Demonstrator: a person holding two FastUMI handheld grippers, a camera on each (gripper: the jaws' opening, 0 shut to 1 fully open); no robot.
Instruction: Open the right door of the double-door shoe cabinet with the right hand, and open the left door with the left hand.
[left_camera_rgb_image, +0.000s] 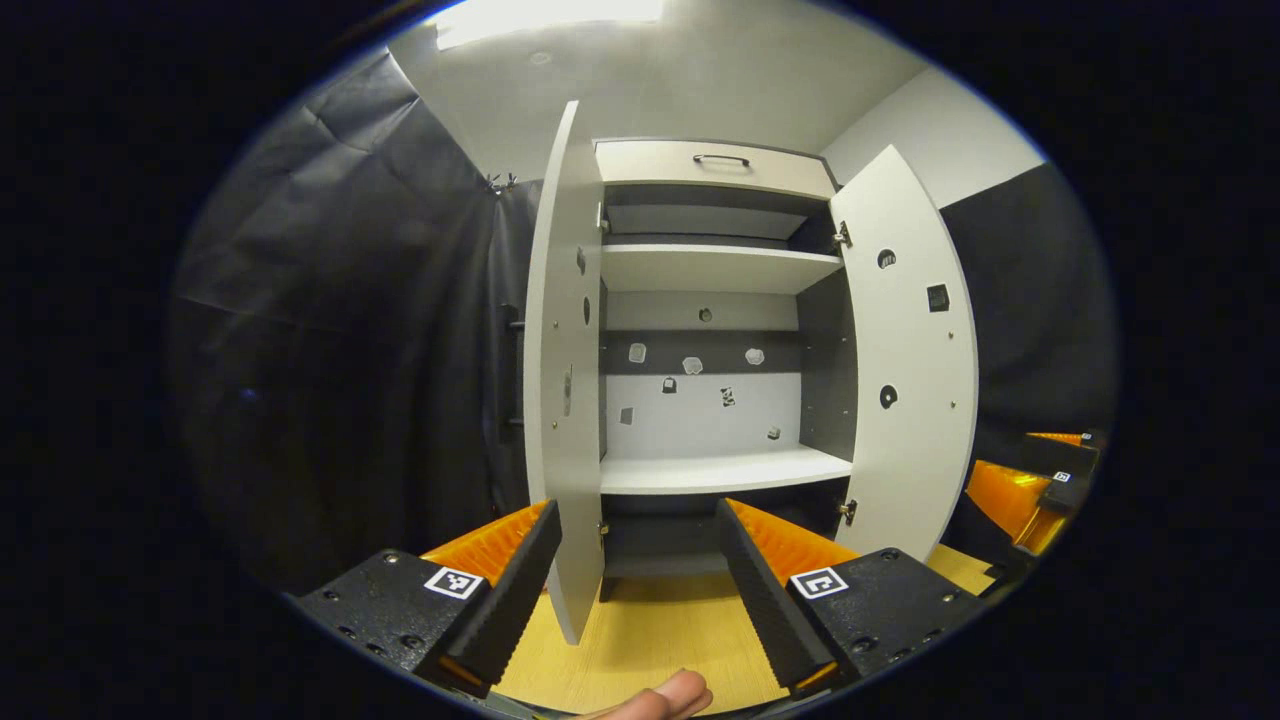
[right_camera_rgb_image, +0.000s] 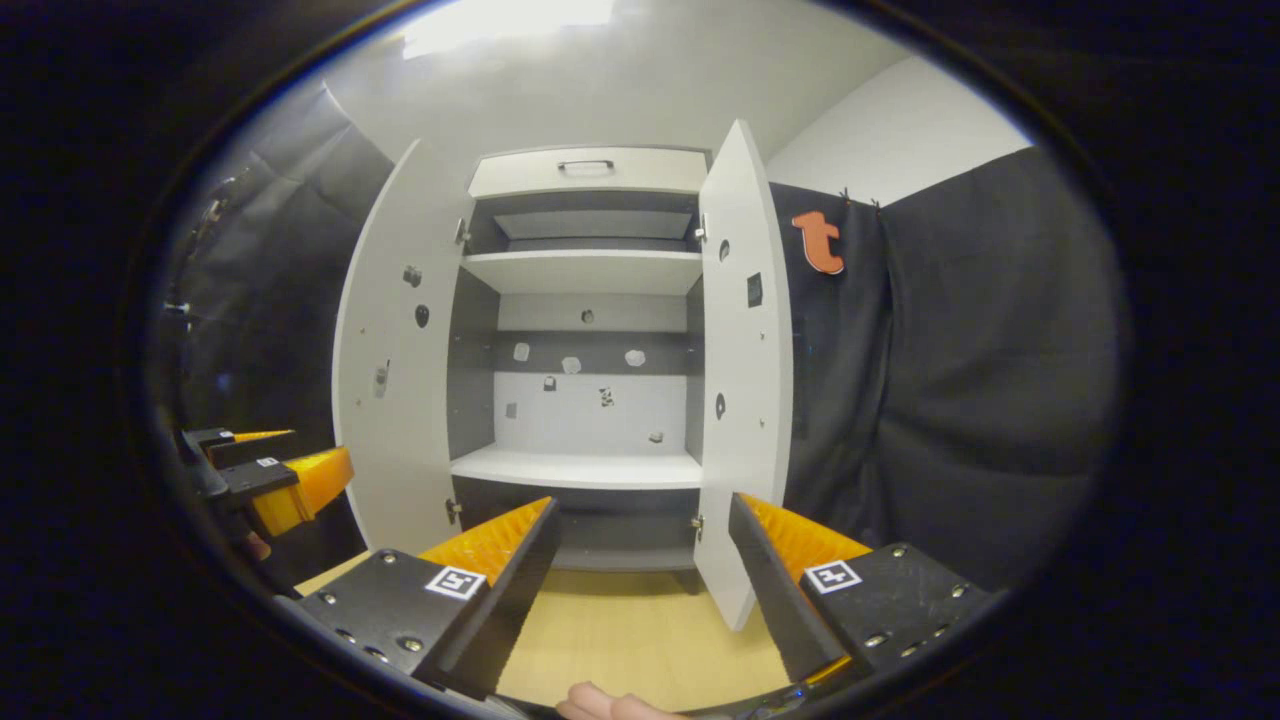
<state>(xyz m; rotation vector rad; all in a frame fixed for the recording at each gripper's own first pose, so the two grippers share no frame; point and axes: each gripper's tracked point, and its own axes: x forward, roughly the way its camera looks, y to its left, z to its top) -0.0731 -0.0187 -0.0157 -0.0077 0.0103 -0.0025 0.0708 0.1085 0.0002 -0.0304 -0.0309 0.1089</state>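
The white double-door shoe cabinet (left_camera_rgb_image: 715, 270) stands ahead with both doors swung open and bare shelves inside. In the left gripper view, the left door (left_camera_rgb_image: 565, 380) is edge-on, and its lower corner reaches into the gap beside my left gripper's (left_camera_rgb_image: 635, 590) left finger; the jaws stand wide open. The right door (left_camera_rgb_image: 905, 370) angles outward. In the right gripper view, the right door (right_camera_rgb_image: 745, 380) hangs open with its lower edge just inside my right gripper's (right_camera_rgb_image: 640, 590) right finger, jaws wide apart. The left door (right_camera_rgb_image: 400, 400) shows its inner face.
A drawer with a dark handle (left_camera_rgb_image: 720, 160) tops the cabinet. Black cloth walls flank both sides. The floor (left_camera_rgb_image: 650, 640) is light wood. The other gripper (left_camera_rgb_image: 1040, 490) is at the right edge; in the right gripper view it (right_camera_rgb_image: 270, 480) is at the left. A fingertip (left_camera_rgb_image: 660, 698) shows at the bottom.
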